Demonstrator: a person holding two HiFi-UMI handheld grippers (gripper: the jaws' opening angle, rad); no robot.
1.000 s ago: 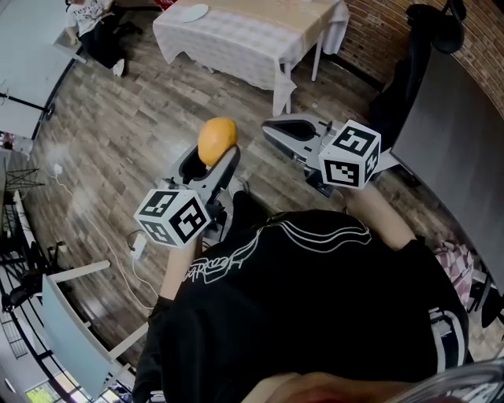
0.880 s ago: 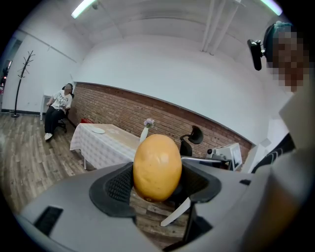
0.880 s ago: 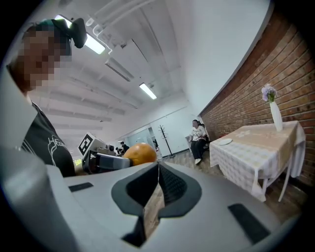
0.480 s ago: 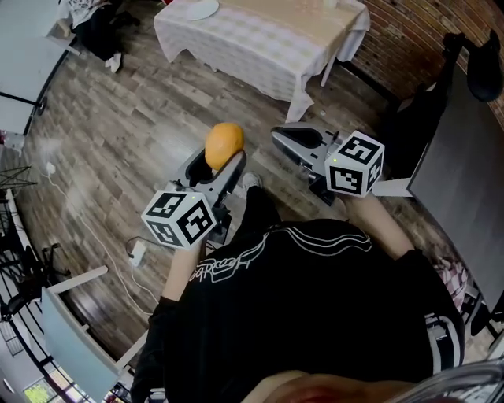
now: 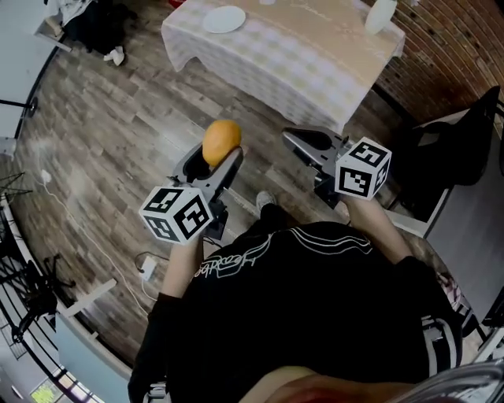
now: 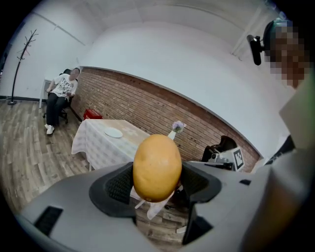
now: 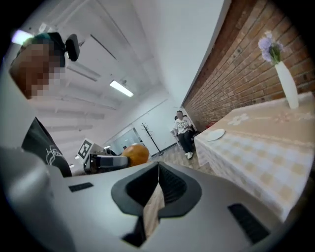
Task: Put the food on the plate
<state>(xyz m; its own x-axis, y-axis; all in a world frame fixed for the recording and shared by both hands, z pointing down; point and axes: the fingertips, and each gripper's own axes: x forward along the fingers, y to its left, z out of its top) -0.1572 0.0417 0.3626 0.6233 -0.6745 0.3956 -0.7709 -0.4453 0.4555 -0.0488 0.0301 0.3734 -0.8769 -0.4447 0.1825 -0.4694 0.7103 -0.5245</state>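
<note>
An orange-yellow round food item [image 5: 220, 140] is clamped between the jaws of my left gripper [image 5: 214, 157], held in the air above the wooden floor; in the left gripper view the food [image 6: 157, 167] fills the gap between the dark pads. My right gripper [image 5: 309, 143] is shut with nothing in it, its jaws meeting edge to edge in the right gripper view [image 7: 157, 184]. A white plate [image 5: 224, 19] lies on the cloth-covered table [image 5: 315, 71] ahead; the plate [image 7: 214, 134] also shows in the right gripper view.
A white vase [image 5: 380, 14] stands on the table's right end; with purple flowers it shows as vase [image 7: 286, 83]. A brick wall [image 5: 449, 55] runs behind. A seated person [image 6: 59, 96] is at the far left. A black chair [image 5: 465, 149] stands right. Cables [image 5: 94, 236] trail on the floor.
The view has shifted so the table and plate sit lower and nearer in the head view. Both grippers keep their pose, the food still in the left one.
</note>
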